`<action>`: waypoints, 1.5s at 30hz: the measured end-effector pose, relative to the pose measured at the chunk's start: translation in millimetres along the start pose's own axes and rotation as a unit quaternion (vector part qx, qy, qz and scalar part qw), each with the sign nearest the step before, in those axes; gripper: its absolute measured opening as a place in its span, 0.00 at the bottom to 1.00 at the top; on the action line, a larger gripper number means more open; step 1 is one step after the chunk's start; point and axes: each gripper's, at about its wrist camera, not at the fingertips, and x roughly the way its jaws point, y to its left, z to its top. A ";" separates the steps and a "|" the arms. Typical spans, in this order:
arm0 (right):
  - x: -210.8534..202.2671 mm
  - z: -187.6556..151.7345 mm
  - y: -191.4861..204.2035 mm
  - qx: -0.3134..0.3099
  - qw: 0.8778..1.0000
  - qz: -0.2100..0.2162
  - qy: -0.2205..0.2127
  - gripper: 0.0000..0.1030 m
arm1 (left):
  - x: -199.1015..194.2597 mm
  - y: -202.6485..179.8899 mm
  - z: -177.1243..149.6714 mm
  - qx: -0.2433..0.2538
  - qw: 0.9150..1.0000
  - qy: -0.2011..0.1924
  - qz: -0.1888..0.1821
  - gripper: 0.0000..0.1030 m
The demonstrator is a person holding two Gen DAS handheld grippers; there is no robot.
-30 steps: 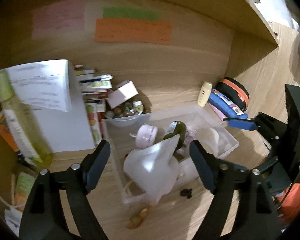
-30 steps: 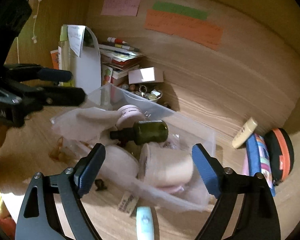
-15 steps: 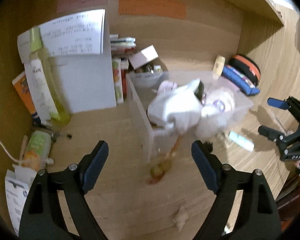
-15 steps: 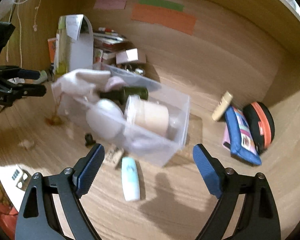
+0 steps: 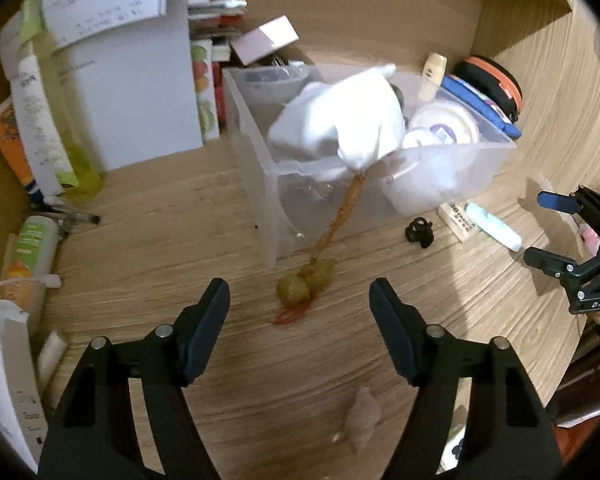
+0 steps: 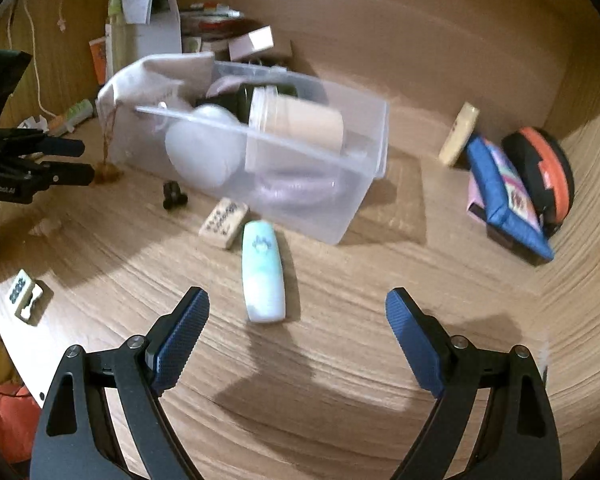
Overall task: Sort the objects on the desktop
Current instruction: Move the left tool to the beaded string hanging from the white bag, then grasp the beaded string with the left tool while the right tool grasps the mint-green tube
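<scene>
Your left gripper (image 5: pixel 299 312) hangs with fingers spread wide and empty above an olive-green beaded charm on a red cord (image 5: pixel 306 284) lying on the wooden worktop (image 5: pixel 160 240). Your right gripper (image 6: pixel 298 316), equally wide and empty, faces a pale mint-and-white tube (image 6: pixel 262 270) beside the clear plastic storage box (image 6: pixel 352 196), which holds a white cloth pouch (image 5: pixel 340 120) and jars.

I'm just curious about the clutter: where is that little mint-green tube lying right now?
The mint-green tube lies flat on the wooden desk, just in front of the clear plastic bin, beside a small printed block and ahead of the open right gripper.
</scene>
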 end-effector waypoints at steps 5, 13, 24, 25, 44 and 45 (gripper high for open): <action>10.1 1.2 -2.0 0.011 0.999 0.028 0.016 0.85 | 12.3 1.0 3.8 -0.014 1.000 0.013 -0.001 0.52; 25.1 11.4 3.8 0.004 0.998 0.053 0.029 0.54 | 17.1 -2.1 3.5 -0.010 1.000 0.009 0.005 0.41; 33.0 16.6 2.9 0.023 0.997 0.066 0.032 0.22 | 4.7 17.2 -4.3 -0.054 0.999 0.002 -0.004 0.16; 31.9 16.3 1.8 0.026 0.997 0.067 0.032 0.22 | 3.0 17.7 -4.5 -0.055 0.998 0.000 -0.006 0.16; -21.1 26.9 -9.8 0.040 0.996 0.073 -0.031 0.22 | -43.6 -23.1 14.7 -0.031 0.992 -0.044 -0.117 0.16; -23.9 26.6 -10.1 0.039 0.996 0.075 -0.034 0.22 | -45.3 -25.9 17.4 -0.028 0.991 -0.046 -0.121 0.16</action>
